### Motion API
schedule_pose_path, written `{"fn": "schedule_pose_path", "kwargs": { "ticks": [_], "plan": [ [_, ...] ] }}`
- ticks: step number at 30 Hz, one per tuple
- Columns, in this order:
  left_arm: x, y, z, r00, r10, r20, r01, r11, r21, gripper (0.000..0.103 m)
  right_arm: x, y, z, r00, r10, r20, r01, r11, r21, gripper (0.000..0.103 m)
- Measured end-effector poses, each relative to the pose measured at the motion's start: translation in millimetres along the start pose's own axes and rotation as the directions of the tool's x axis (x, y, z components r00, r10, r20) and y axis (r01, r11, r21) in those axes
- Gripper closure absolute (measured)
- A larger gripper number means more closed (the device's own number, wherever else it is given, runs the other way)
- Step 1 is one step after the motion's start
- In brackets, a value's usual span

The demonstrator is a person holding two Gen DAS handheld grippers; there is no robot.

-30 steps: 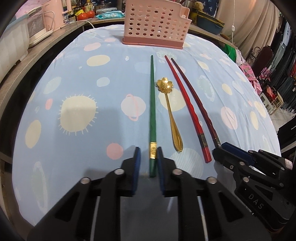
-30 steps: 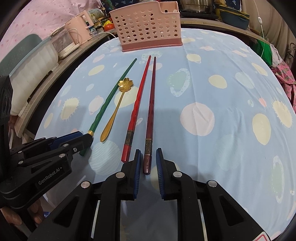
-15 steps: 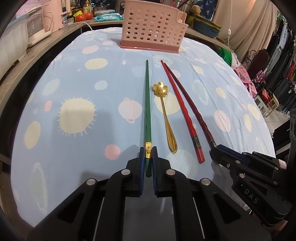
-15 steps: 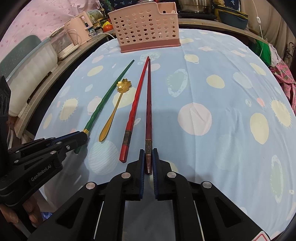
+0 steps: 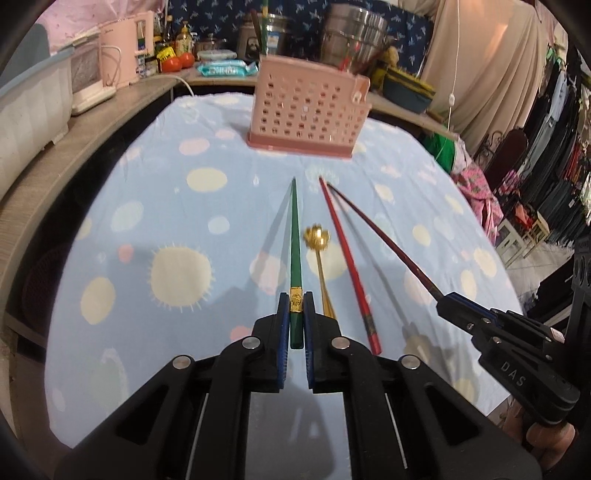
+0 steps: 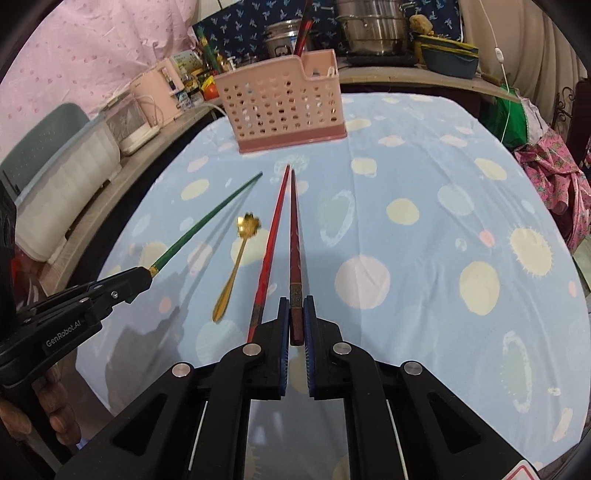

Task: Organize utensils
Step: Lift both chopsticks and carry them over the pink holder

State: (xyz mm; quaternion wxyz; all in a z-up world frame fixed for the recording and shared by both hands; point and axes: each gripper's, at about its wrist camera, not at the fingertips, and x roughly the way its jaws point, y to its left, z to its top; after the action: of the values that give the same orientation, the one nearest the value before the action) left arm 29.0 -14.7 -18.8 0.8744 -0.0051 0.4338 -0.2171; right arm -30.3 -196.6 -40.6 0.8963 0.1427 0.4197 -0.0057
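Note:
My left gripper (image 5: 296,306) is shut on the thick end of a green chopstick (image 5: 294,236) and holds it lifted off the cloth, its tip toward the pink holder. My right gripper (image 6: 296,312) is shut on the thick end of a dark red chopstick (image 6: 294,236), also lifted. A bright red chopstick (image 6: 271,243) and a gold flower-headed spoon (image 6: 236,264) lie flat between them on the blue spotted tablecloth (image 6: 424,236). The pink perforated utensil holder (image 6: 282,103) stands upright at the far end of the table. In the left wrist view the right gripper (image 5: 448,304) shows at right.
A counter runs along the left and back with a pink kettle (image 5: 122,51), a white appliance (image 6: 127,125), bottles, tomatoes, steel pots (image 6: 373,29) and a blue bowl (image 6: 448,61). Clothes hang at the far right (image 5: 554,147). The table drops off at its near and right edges.
Both grippers closed on their chopsticks and lifted them off the cloth; shadows now show beneath them. The red chopstick and the spoon stayed flat.

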Motion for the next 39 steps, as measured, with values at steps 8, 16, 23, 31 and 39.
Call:
{"fn": "schedule_pose_path", "kwargs": {
  "ticks": [8,16,23,31,39],
  "plan": [
    [-25,1,29,0.996,0.000,0.092,0.001,1.000,-0.012,0.096,-30,-10,31,0.995,0.011,0.104,-0.015,0.999,0.043,0.096],
    [-43,3,66,0.983,0.008,0.186,-0.005,1.000,-0.015,0.096,-54,-16,67,0.979,0.016,0.203,-0.027,0.998,0.053,0.096],
    [-52,0,100,0.966,0.019,0.256,-0.017,1.000,-0.009,0.096,-64,-19,96,0.963,0.026,0.267,-0.043,0.997,0.060,0.096],
    [-55,-2,128,0.953,0.027,0.301,-0.025,1.000,-0.010,0.096,-69,-18,122,0.949,0.027,0.314,-0.046,0.998,0.052,0.096],
    [-58,-11,153,0.940,0.017,0.341,-0.021,1.000,0.010,0.096,-76,-19,150,0.931,0.038,0.363,-0.059,0.997,0.046,0.096]
  ]
}}
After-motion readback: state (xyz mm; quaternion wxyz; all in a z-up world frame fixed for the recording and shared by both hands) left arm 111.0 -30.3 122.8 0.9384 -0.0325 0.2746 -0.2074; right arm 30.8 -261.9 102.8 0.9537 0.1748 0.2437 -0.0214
